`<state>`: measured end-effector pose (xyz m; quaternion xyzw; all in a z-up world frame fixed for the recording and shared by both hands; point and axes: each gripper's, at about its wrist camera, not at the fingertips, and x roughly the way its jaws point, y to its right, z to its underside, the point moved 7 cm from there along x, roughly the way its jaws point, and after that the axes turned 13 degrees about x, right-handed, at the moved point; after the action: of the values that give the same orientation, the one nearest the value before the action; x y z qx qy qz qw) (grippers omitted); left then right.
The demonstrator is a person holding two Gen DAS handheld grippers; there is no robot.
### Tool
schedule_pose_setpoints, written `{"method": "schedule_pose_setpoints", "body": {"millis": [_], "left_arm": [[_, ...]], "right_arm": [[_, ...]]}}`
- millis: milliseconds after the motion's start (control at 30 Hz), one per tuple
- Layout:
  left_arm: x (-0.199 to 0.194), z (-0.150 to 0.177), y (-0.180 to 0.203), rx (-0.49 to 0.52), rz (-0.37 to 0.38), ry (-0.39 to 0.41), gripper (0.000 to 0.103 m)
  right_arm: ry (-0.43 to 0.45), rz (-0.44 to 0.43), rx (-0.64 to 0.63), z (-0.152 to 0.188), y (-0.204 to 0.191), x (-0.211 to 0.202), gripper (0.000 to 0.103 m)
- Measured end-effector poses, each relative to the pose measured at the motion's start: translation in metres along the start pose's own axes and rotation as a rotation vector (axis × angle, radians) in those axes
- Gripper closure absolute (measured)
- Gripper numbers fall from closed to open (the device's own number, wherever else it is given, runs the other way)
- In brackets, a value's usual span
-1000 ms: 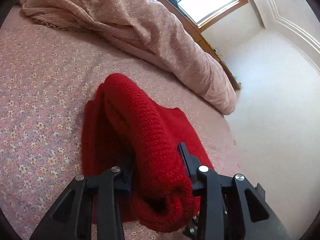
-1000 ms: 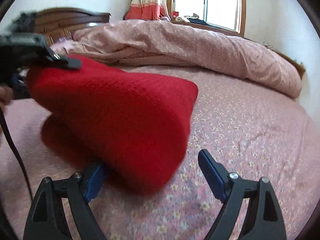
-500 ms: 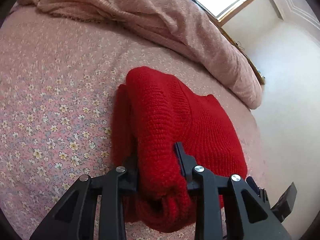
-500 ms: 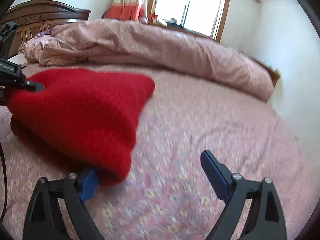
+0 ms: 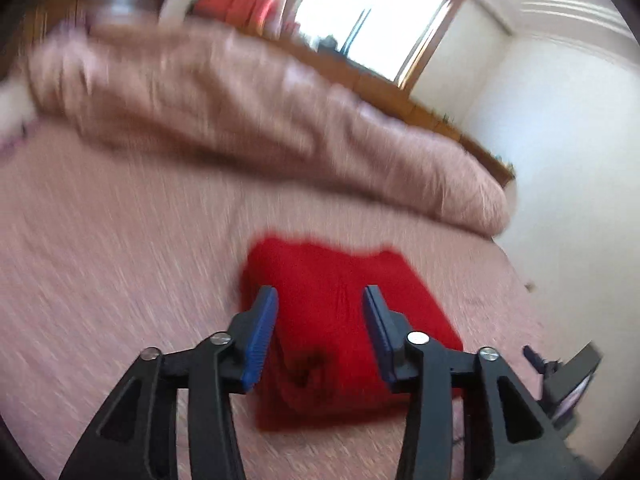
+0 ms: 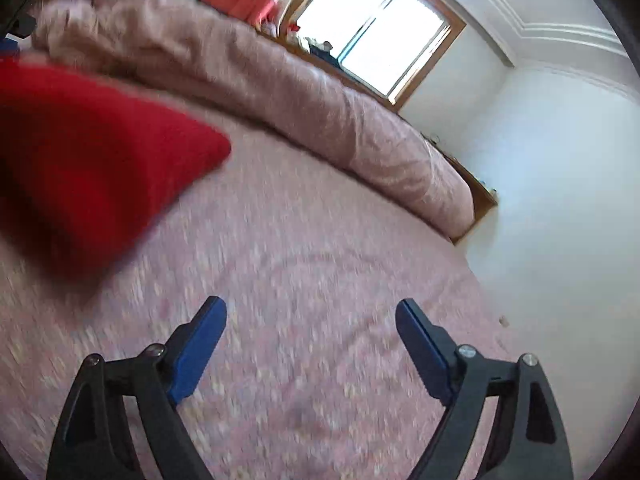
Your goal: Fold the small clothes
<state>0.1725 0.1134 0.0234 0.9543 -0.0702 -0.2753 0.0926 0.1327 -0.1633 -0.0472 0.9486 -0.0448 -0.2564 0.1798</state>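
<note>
A folded red knit garment point(image 5: 344, 320) lies on the pink floral bedsheet point(image 5: 120, 280). My left gripper point(image 5: 320, 304) is open just above its near edge, the blue pads apart, nothing between them. In the right wrist view the garment point(image 6: 88, 168) sits at the left, and my right gripper point(image 6: 310, 308) is open and empty over bare sheet to its right. Both views are motion-blurred.
A rolled pink duvet point(image 5: 248, 128) lies across the far side of the bed, also seen in the right wrist view point(image 6: 304, 96). A wooden bed frame, window point(image 6: 376, 36) and white wall point(image 6: 560, 184) stand beyond. Part of the other gripper point(image 5: 568, 384) shows at the right.
My left gripper has let go of the red garment and pulled back; the garment now lies flat. My right gripper has moved right, away from the garment.
</note>
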Motion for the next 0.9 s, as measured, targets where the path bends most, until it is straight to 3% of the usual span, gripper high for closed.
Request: {"method": "schedule_pose_setpoints", "body": {"millis": [67,133,167,200,233,300,367,500,533,633,900], "left_arm": [[-0.009,-0.016,0.012,0.073,-0.043,0.081,0.057],[0.003,-0.026,0.024,0.113,-0.043,0.100,0.057],[0.012,-0.026,0.027,0.120,-0.043,0.083,0.057],[0.024,-0.024,0.030,0.126,-0.044,0.055,0.059],[0.039,-0.018,0.034,0.128,-0.033,0.016,0.069],[0.061,-0.004,0.038,0.117,-0.011,-0.044,0.081],[0.074,0.012,0.042,0.108,0.004,-0.094,0.084],[0.084,0.034,0.045,0.130,-0.019,-0.150,0.084],[0.087,0.039,0.044,0.126,-0.018,-0.177,0.084],[0.091,0.059,0.037,0.090,0.005,-0.227,0.084],[0.086,0.064,0.045,0.144,-0.023,-0.204,0.084]], "right_arm": [[0.024,-0.070,0.046,-0.014,0.000,-0.002,0.028],[0.039,-0.176,0.119,-0.032,-0.003,-0.002,0.085],[0.035,-0.242,0.161,-0.041,-0.006,-0.002,0.094],[0.031,-0.294,0.197,-0.046,-0.008,-0.001,0.096],[0.025,-0.368,0.238,-0.052,-0.011,-0.001,0.096],[-0.004,-0.586,0.356,-0.064,-0.020,-0.002,0.097],[-0.042,-0.759,0.436,-0.069,-0.031,-0.003,0.097],[-0.078,-0.940,0.429,-0.067,-0.062,-0.005,0.099],[-0.122,-0.962,0.378,-0.061,-0.076,-0.003,0.102],[-0.281,-0.909,0.282,-0.035,-0.097,0.016,0.103],[-0.235,-0.810,0.211,-0.027,-0.098,0.007,0.103]]}}
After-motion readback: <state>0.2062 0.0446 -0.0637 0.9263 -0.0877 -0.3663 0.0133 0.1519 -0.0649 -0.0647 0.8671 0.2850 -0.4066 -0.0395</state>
